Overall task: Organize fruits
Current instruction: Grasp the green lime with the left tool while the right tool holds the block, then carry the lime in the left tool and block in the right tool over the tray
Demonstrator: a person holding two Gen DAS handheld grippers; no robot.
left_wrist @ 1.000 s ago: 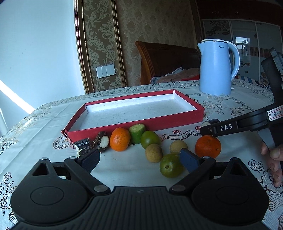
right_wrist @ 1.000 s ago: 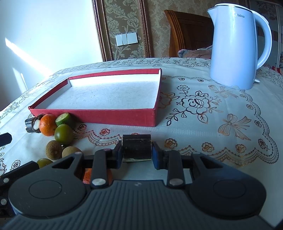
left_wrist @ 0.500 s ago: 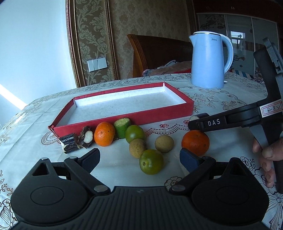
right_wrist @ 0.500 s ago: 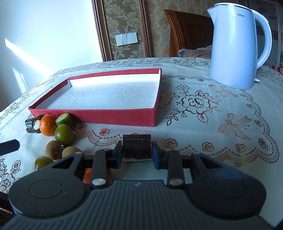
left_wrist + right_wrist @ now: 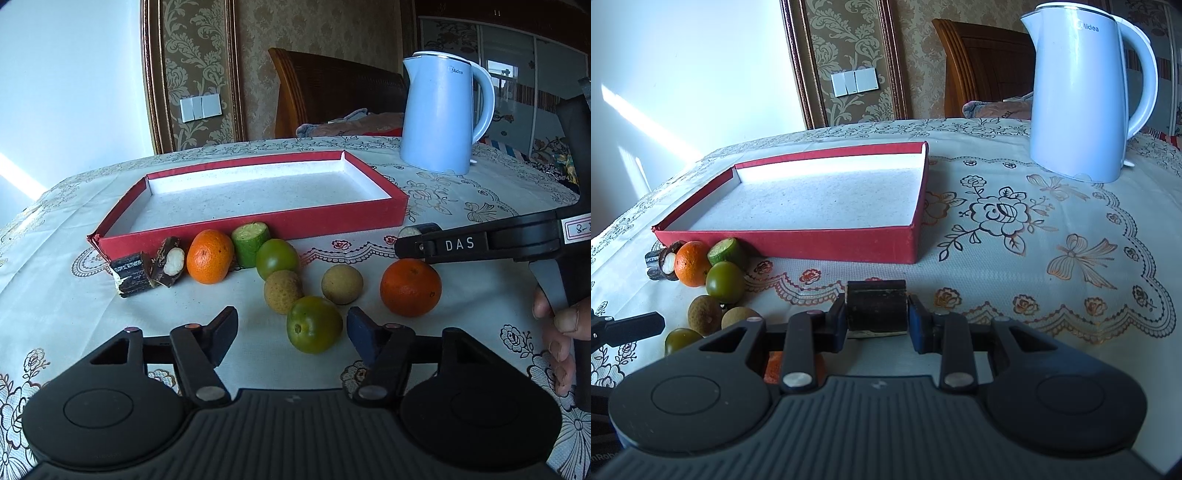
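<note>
Floral tablecloth [image 5: 1034, 229] (kettle [image 5: 1082, 92] behind) under damask wallpaper [image 5: 849, 48].

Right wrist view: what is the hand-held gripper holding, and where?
The right hand-held gripper clamps a dark cylindrical piece across its two flat ends. The left hand-held gripper holds nothing.

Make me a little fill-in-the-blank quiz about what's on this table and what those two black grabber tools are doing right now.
1. The right gripper is shut on a dark ____ piece.
2. The left gripper is ____, with a green fruit lying between its fingers.
3. The red tray holds ____ fruits so far.
4. Behind the tray stands a pale blue ____.

Missing words: sugarcane; open; no; kettle
</note>
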